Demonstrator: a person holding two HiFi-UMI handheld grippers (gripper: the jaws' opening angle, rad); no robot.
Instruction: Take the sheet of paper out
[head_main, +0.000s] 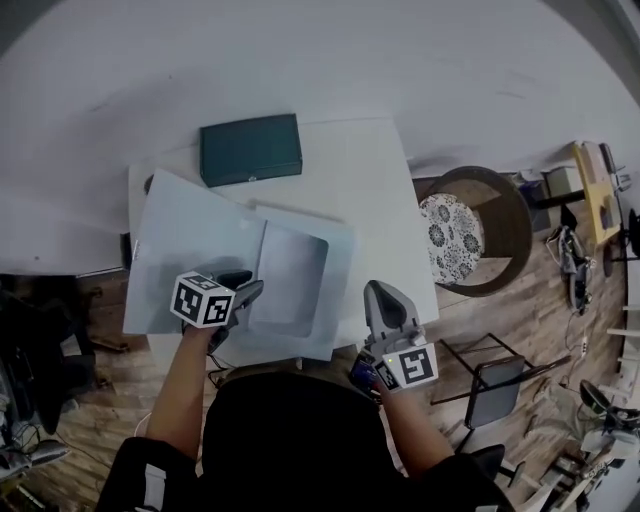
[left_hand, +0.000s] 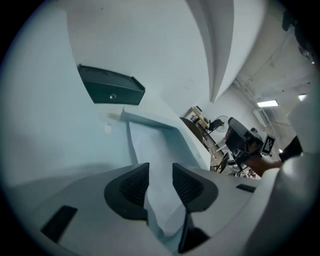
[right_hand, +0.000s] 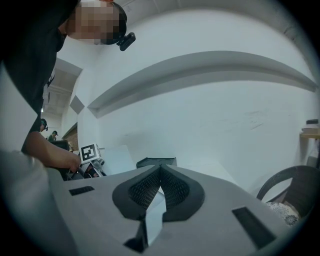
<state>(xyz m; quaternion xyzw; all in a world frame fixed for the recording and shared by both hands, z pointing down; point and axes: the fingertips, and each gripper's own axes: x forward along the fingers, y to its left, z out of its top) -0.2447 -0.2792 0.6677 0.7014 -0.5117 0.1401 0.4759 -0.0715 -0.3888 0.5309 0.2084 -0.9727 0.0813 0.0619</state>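
Observation:
A white folder (head_main: 185, 245) lies open on the white table (head_main: 370, 170). Its right half holds a pale grey sheet of paper (head_main: 292, 278). My left gripper (head_main: 248, 290) rests at the folder's front edge, between the two halves. In the left gripper view it (left_hand: 160, 175) is open, and a strip of the pale sheet (left_hand: 155, 155) runs through the gap without either pad pressing on it. My right gripper (head_main: 382, 292) hovers by the table's front right corner, apart from the folder. Its jaws (right_hand: 160, 172) are shut, tip to tip, with nothing between them.
A dark green box (head_main: 250, 148) sits at the back of the table, just beyond the folder. A round wicker chair (head_main: 480, 230) with a patterned cushion stands right of the table. A dark folding chair (head_main: 495, 385) is nearer me on the right, and a white wall lies behind.

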